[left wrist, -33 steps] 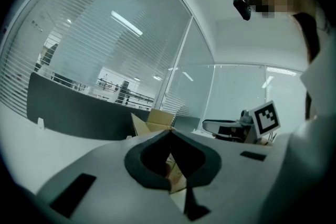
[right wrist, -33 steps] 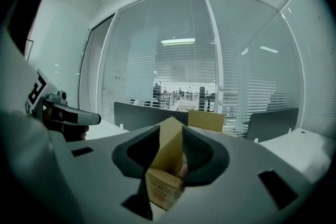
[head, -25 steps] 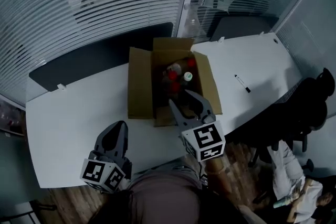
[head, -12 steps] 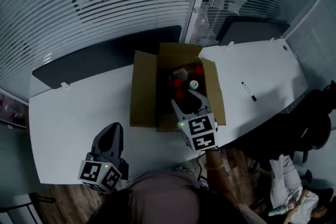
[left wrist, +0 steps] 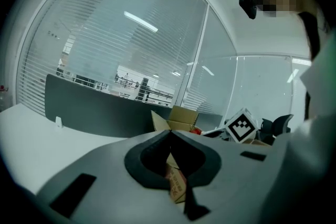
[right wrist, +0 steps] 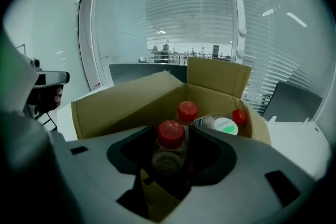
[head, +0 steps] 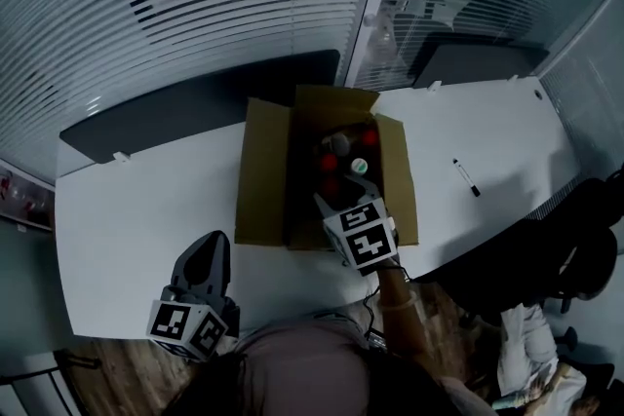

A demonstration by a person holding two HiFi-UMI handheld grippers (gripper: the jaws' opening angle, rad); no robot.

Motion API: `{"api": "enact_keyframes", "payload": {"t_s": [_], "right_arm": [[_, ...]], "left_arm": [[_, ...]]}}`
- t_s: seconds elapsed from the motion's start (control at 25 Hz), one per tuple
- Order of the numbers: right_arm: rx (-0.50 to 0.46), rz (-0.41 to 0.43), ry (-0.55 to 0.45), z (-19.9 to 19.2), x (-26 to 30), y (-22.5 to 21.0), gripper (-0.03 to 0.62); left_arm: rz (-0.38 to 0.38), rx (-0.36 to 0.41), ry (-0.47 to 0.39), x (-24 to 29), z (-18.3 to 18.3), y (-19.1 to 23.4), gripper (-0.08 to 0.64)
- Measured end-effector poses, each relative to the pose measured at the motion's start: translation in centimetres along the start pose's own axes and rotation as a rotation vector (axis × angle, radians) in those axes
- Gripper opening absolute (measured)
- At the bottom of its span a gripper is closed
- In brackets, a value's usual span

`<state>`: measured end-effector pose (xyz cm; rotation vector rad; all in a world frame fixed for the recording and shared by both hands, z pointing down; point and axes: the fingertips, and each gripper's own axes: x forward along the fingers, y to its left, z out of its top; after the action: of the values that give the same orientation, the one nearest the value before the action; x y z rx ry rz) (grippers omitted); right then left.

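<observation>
An open cardboard box (head: 261, 169) stands on the white table (head: 127, 219) and holds several bottles. My right gripper (head: 341, 202) reaches over the box's near wall, open. In the right gripper view its fingers flank the nearest red-capped bottle (right wrist: 171, 136); I cannot tell if they touch it. Behind it stand another red-capped bottle (right wrist: 187, 111), a white-and-green-capped one (right wrist: 226, 125) and a third red cap (right wrist: 239, 116). My left gripper (head: 213, 246) hovers near the table's front edge, left of the box, shut and empty. The left gripper view shows its tips (left wrist: 170, 134) meeting and the box (left wrist: 176, 117) beyond.
A black marker pen (head: 466, 178) lies on the table right of the box. A dark divider panel (head: 195, 102) runs along the table's far edge, with glass walls and blinds behind. A black office chair (head: 585, 229) stands at the right.
My right gripper has moved forward and down over the box's near wall, so a red-capped bottle now stands between its fingers. The left gripper has hardly moved.
</observation>
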<state>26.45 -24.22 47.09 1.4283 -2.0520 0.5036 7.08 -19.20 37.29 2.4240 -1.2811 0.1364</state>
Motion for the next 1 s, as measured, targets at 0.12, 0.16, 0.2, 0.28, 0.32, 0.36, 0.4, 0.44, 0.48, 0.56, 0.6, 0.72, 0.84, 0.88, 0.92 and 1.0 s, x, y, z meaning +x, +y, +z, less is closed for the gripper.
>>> {"api": "enact_keyframes", "payload": {"t_s": [0.12,0.16,0.2,0.28,0.32,0.36,0.4,0.44,0.48,0.56,0.6,0.72,0.84,0.88,0.92,1.0], "right_arm": [[0.001,0.035,0.037,-0.6,0.5,-0.2,0.198],[0.013,0.046,0.049,-0.7,0.7,-0.1,0.198],[0.026,0.056,0.059,-0.8,0.8,-0.1,0.198],[0.050,0.066,0.070,-0.9,0.9,-0.2,0.198],[0.059,0.068,0.070,-0.9,0.9,-0.3,0.196],[0.065,0.070,0.069,-0.9,0.9,-0.4,0.196],[0.068,0.070,0.068,-0.9,0.7,-0.4,0.195],[0.066,0.070,0.066,-0.9,0.6,-0.5,0.192],[0.060,0.069,0.065,-0.9,0.5,-0.5,0.189],[0.042,0.069,0.062,-0.9,0.3,-0.4,0.183],[0.034,0.073,0.059,-0.9,0.2,-0.3,0.181],[-0.002,0.095,0.044,-0.7,-0.4,0.2,0.175],[-0.033,0.102,0.005,-0.3,-1.1,0.5,0.173],[-0.038,0.102,-0.019,0.1,-1.5,0.5,0.173],[-0.041,0.101,-0.043,0.5,-1.9,0.6,0.173],[-0.044,0.094,-0.080,1.3,-2.7,0.5,0.173]], "left_arm": [[0.017,-0.001,0.000,0.1,-0.2,-0.2,0.009],[0.024,-0.004,0.001,0.1,-0.2,-0.2,0.009],[0.032,-0.007,0.001,0.1,-0.4,-0.2,0.009],[0.047,-0.013,0.003,0.0,-0.7,-0.2,0.008],[0.054,-0.015,0.003,-0.1,-0.8,-0.3,0.009],[0.061,-0.017,0.003,-0.2,-0.9,-0.4,0.009],[0.068,-0.017,0.001,-0.3,-0.9,-0.5,0.009],[0.076,-0.016,-0.002,-0.4,-0.9,-0.7,0.009],[0.084,-0.015,-0.007,-0.5,-0.9,-0.8,0.009],[0.104,-0.016,-0.018,-0.9,-1.0,-1.0,0.008],[0.116,-0.017,-0.021,-1.2,-1.0,-1.1,0.009],[0.155,-0.024,-0.026,-2.0,-1.3,-1.4,0.009],[0.186,-0.032,-0.036,-2.8,-1.7,-1.7,0.009],[0.194,-0.031,-0.038,-3.1,-1.8,-1.7,0.009],[0.200,-0.031,-0.038,-3.3,-1.9,-1.7,0.009],[0.206,-0.036,-0.032,-3.7,-2.2,-1.7,0.009]]}}
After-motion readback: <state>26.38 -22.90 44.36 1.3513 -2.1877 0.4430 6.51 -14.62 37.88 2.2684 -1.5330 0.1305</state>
